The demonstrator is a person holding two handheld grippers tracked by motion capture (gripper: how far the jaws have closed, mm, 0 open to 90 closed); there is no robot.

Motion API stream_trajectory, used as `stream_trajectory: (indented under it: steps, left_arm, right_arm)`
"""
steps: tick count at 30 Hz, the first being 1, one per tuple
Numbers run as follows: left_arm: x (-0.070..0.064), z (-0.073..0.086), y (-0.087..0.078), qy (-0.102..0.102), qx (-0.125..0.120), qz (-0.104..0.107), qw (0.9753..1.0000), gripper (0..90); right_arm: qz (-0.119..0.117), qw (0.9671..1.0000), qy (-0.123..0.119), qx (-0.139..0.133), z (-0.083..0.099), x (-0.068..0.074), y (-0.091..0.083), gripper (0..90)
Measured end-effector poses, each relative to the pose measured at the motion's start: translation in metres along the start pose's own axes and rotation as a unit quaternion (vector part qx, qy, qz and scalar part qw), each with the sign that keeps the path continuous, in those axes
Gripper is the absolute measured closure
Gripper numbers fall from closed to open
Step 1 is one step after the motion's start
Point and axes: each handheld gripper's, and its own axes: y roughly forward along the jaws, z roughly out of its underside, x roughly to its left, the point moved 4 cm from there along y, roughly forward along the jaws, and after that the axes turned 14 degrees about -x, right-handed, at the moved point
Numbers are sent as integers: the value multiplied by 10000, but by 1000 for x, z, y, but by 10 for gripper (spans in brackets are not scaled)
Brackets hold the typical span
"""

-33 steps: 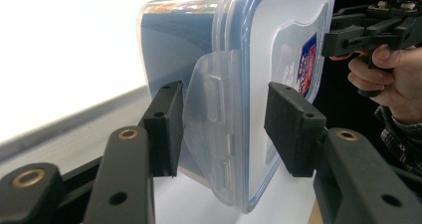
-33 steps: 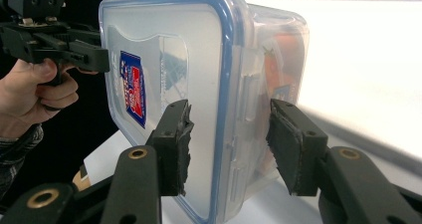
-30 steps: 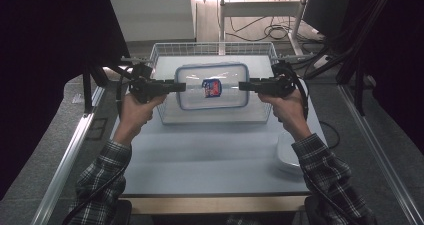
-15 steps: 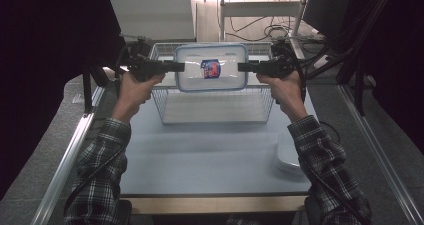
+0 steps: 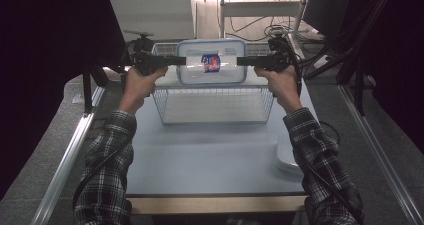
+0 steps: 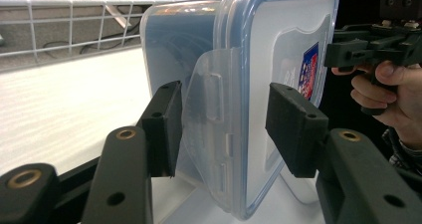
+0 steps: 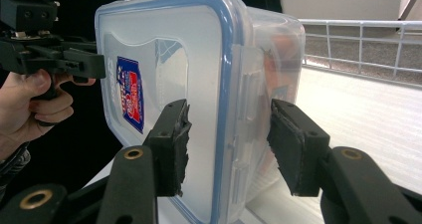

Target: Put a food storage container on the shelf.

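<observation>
Pale blue tabletop (image 5: 210, 150) fills the middle of the high view, with a dim room, cables and grey floor around it. Near the far edge of the table stands a wire basket (image 5: 215, 105), and it is the landmark for everything else.

Above the basket, clear of its rim, a plastic box (image 5: 212, 61) is held in the air. It is see-through with a blue-edged lid clipped on and a red and blue label (image 5: 210, 63) in the middle of the lid. The box is turned so that the lid faces back toward the person.

The left gripper (image 5: 176, 60) reaches in from the left of the basket and has the left end of the box between its jaws. In the left gripper view the two black pads sit on either side of the side clip (image 6: 214, 119) of the box (image 6: 249, 84); the near pad looks pressed on, while a slight gap seems to show at the lid side. The right gripper (image 5: 246, 61) comes in from the right of the basket and takes the opposite end the same way. In the right gripper view its pads (image 7: 174, 144) straddle the lid edge and clip of the box (image 7: 199, 99), close against it.

Right of the basket and nearer the person, a white plate (image 5: 289, 155) lies at the table's edge, partly under the right sleeve (image 5: 320, 160).
</observation>
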Motion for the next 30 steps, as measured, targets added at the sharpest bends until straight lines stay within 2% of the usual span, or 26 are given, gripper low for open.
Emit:
stream_trajectory:
  steps: [2, 4, 9, 11, 14, 15, 17, 22, 25, 26, 28, 30]
  left_arm:
    - [-2, -1, 2, 152, 25, -85, 9998, 480]
    - [-2, -1, 2, 184, 29, -95, 9998, 476]
    - [1, -2, 4, 140, 9, -76, 9999, 471]
    - [2, -2, 6, 157, 74, -133, 9998, 468]
    - [4, -2, 8, 140, 156, -195, 9996, 452]
    - [6, -2, 9, 110, 173, -203, 9996, 435]
    - [11, -3, 10, -54, 156, -169, 9997, 431]
    - [16, -4, 13, -81, 146, -174, 9997, 410]
    - [16, -4, 16, 25, 162, -225, 9996, 390]
    - [16, -6, 17, 128, 142, -342, 9992, 376]
    - [15, -6, 17, 191, 138, -392, 9990, 360]
    - [14, -8, 17, 434, 149, -643, 9969, 350]
  right_arm:
    - [-1, 10000, -26, 0, 1, 0, 0, 504]
    - [13, 10000, -30, 2, 1, -1, 0, 501]
    - [73, 9999, -99, 8, 1, -1, 1, 484]
    - [237, 9993, -263, 76, 1, -1, 3, 487]
    - [325, 9988, -328, 137, 3, -1, 6, 490]
    - [462, 9977, -435, 258, 6, -2, 9, 490]
    - [452, 9982, -329, 222, 7, -4, 10, 503]
    - [421, 9985, -233, 273, 8, -7, 11, 502]
    - [451, 9984, -199, 271, 8, -7, 11, 506]
    - [496, 9982, -185, 286, 8, -6, 12, 506]
    - [510, 9982, -165, 287, 7, -6, 13, 506]
    - [512, 9982, -142, 284, 7, -6, 13, 506]
